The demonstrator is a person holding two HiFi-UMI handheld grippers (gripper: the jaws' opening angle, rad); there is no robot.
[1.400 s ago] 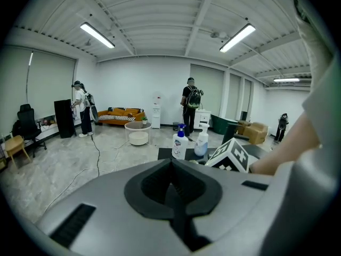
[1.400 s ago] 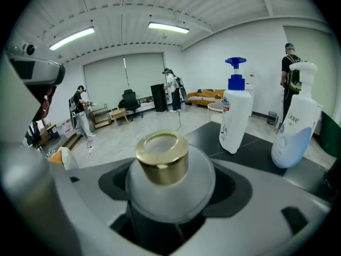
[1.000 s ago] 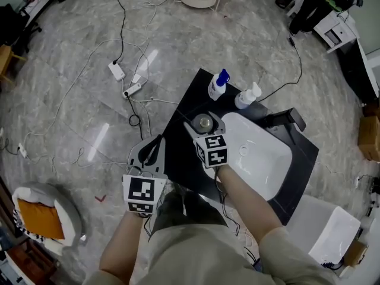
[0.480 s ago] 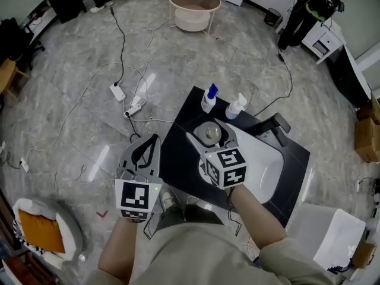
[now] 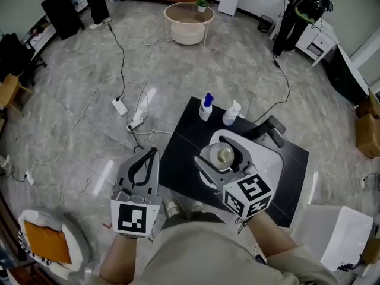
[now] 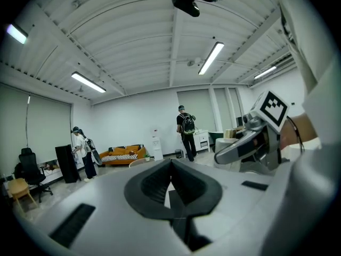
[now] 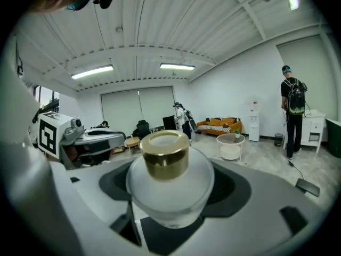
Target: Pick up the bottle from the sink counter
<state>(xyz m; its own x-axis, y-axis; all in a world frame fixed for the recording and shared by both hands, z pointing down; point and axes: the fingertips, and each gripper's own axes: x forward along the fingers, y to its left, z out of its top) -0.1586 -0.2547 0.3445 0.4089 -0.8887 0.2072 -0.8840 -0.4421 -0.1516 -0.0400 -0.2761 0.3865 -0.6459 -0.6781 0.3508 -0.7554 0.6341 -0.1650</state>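
Observation:
In the head view my right gripper is shut on a round frosted white bottle with a gold cap, held in the air above the black sink counter and the left edge of the white basin. The right gripper view shows the same bottle upright between the jaws, its gold cap pointing up. My left gripper hangs left of the counter, over the floor, with its jaws together and nothing in them; its tips meet in the left gripper view.
A blue-capped spray bottle and a white pump bottle stand at the counter's far edge, beside a black faucet. Cables and power strips cross the floor. A round white table and people stand farther off.
My right gripper has risen with the bottle and moved right, from over the counter to the basin's edge. The left gripper has stayed shut and hardly moved.

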